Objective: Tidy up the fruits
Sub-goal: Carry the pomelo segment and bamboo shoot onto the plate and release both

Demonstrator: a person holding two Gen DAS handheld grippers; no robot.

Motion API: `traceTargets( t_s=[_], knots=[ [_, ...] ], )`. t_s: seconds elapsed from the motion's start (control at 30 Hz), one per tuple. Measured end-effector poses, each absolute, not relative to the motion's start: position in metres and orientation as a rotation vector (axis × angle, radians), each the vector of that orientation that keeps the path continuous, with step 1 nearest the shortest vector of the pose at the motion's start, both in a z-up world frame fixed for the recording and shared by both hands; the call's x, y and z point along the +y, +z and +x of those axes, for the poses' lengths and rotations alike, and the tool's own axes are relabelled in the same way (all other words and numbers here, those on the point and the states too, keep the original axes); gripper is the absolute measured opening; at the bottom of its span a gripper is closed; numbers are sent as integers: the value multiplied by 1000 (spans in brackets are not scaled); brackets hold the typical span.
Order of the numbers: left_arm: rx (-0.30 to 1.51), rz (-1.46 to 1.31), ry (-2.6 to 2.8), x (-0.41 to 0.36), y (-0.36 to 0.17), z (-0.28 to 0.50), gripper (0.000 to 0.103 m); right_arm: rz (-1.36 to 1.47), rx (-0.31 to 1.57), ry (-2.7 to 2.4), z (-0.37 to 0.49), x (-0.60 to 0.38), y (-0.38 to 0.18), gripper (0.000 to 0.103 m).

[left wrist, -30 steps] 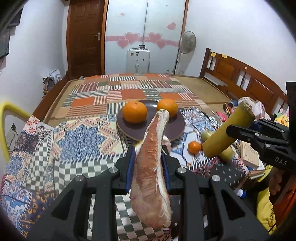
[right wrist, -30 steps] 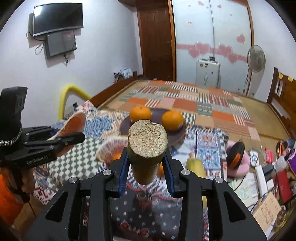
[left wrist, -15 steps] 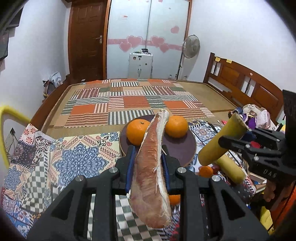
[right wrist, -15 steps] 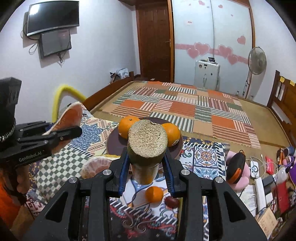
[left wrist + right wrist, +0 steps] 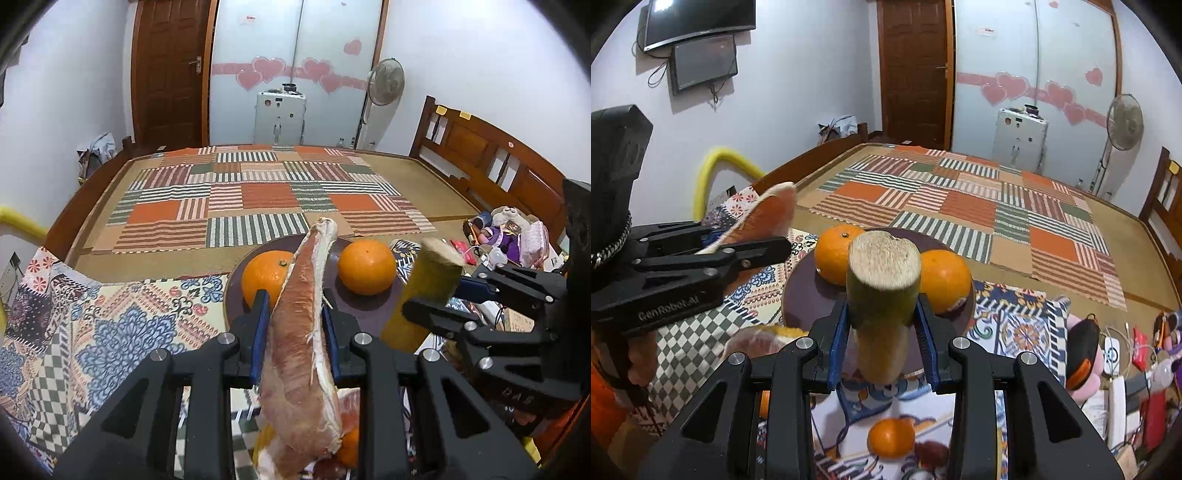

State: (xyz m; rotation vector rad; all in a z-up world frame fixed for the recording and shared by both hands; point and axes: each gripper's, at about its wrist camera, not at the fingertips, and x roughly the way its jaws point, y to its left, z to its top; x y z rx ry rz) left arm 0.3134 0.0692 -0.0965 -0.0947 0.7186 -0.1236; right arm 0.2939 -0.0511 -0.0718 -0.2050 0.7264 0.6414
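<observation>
My left gripper (image 5: pixel 295 325) is shut on a long pink pomelo wedge (image 5: pixel 303 332) that points toward a dark round plate (image 5: pixel 369 314). Two oranges (image 5: pixel 267 280) (image 5: pixel 366 266) sit on that plate. My right gripper (image 5: pixel 882 325) is shut on a yellow-green sugarcane stick (image 5: pixel 882 295), held just in front of the plate (image 5: pixel 798 295) with its oranges (image 5: pixel 834 254) (image 5: pixel 945 280). The right gripper (image 5: pixel 461 295) with the stick (image 5: pixel 424 291) shows at the right of the left wrist view. The left gripper (image 5: pixel 764 247) with the wedge (image 5: pixel 772 210) shows at the left of the right wrist view.
A small orange (image 5: pixel 891 437) and a dark red fruit (image 5: pixel 932 454) lie on the patterned cloth (image 5: pixel 1015 325) near me. A peeled pomelo piece (image 5: pixel 757 341) lies left of the plate. Clutter and an orange headset (image 5: pixel 1080 358) sit at the right. A patchwork mat (image 5: pixel 258 199) lies beyond.
Both grippers have moved forward toward the plate with their loads, so the plate and oranges look nearer and larger. The right gripper has come closer to the left one.
</observation>
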Motion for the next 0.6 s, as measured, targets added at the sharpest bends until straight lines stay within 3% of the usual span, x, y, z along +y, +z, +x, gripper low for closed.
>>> traceTargets(
  t_s=[0.6],
  knots=[
    [745,-113,-125,70,-109,345,27,-198,791,633,327,-30,-87,34]
  ],
)
